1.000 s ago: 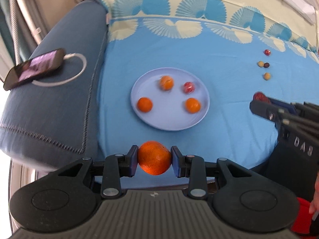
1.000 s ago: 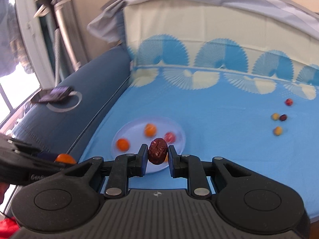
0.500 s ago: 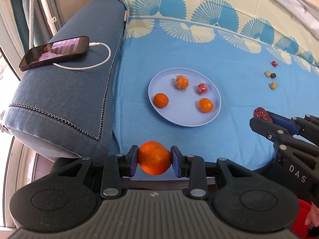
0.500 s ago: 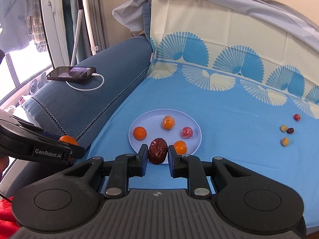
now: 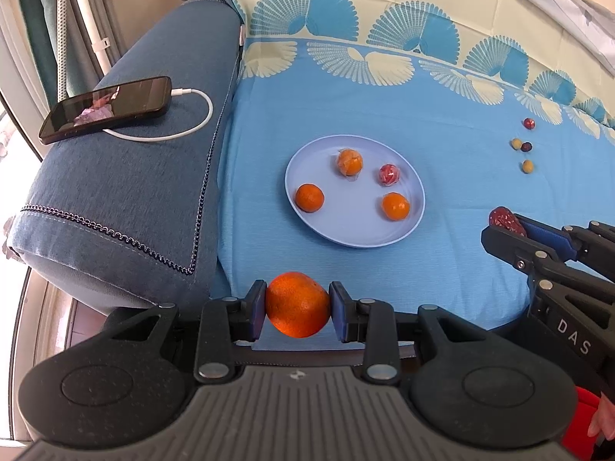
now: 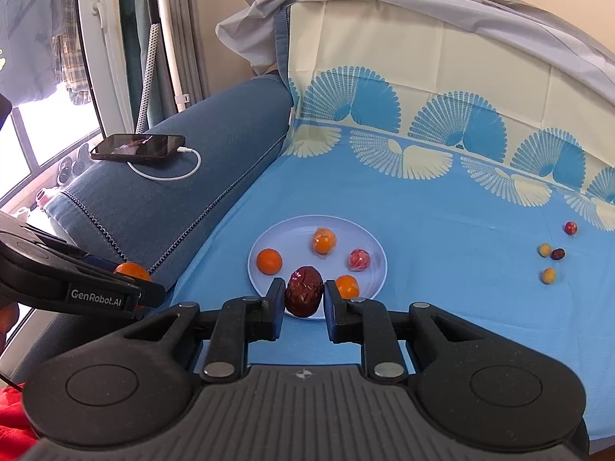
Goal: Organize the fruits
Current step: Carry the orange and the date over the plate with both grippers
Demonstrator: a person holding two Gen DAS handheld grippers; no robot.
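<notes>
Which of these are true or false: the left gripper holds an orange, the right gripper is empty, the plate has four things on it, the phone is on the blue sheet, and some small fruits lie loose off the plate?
1. The left gripper holds an orange. True.
2. The right gripper is empty. False: it is shut on a dark red date.
3. The plate carries four items. True.
4. The phone lies on the blue sheet. False: it rests on the sofa arm, cable plugged in.
5. Small fruits lie loose on the sheet, away from the plate. True.
</notes>
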